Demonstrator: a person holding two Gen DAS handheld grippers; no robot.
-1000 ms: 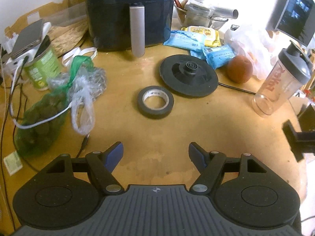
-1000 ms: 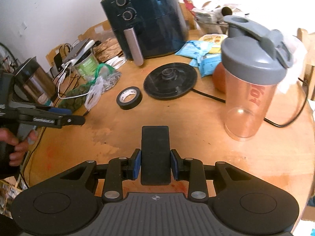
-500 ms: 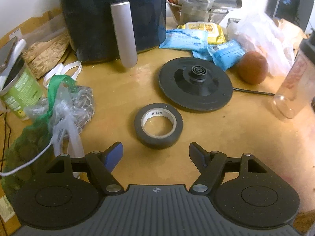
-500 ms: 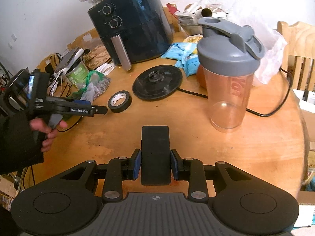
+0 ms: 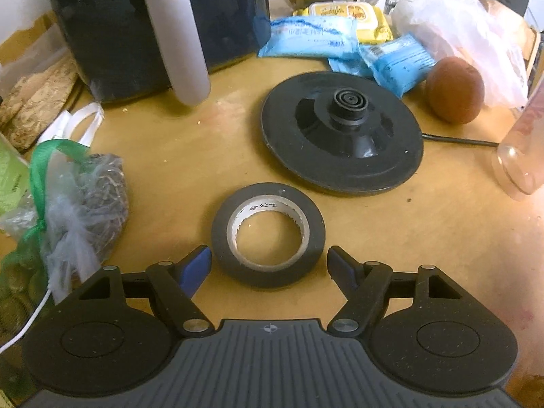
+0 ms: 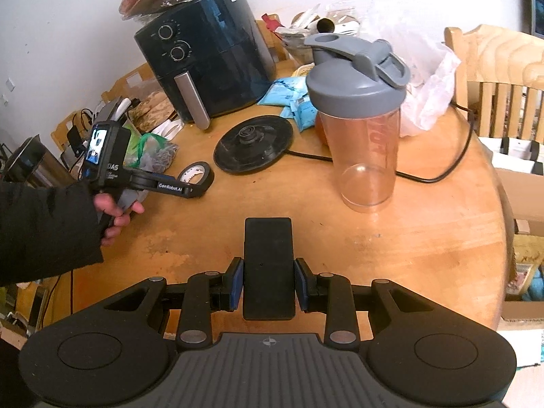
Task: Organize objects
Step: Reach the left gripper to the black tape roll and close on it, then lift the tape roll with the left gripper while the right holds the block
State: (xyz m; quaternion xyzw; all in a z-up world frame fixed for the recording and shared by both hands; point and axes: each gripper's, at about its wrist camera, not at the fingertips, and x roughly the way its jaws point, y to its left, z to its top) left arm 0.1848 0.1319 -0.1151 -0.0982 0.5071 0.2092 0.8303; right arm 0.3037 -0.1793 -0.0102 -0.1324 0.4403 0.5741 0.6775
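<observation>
A black tape roll (image 5: 314,234) lies flat on the wooden table (image 5: 190,156). My left gripper (image 5: 268,261) is open just above it, tilted steeply down. Its blue-padded fingertips (image 5: 199,263) stand either side of the roll's near half without touching it. In the right wrist view the tape roll (image 6: 206,177) shows past the left gripper (image 6: 199,191), which a hand (image 6: 114,209) in a dark sleeve holds. My right gripper (image 6: 268,285) is shut on a flat black rectangular slab (image 6: 268,248), held above the table.
A black round kettle base (image 5: 343,136) with a cord sits right behind the tape. A dark air fryer (image 6: 207,64) stands at the back. A clear shaker bottle (image 6: 363,129), a brown fruit (image 5: 454,90), blue packets (image 5: 312,37) and bagged items (image 5: 85,197) crowd the sides. A wooden chair (image 6: 493,68) stands at the right.
The left gripper has come forward and down onto the tape roll, which now sits between its fingertips. The right gripper has drifted back from the shaker bottle, still holding the black slab.
</observation>
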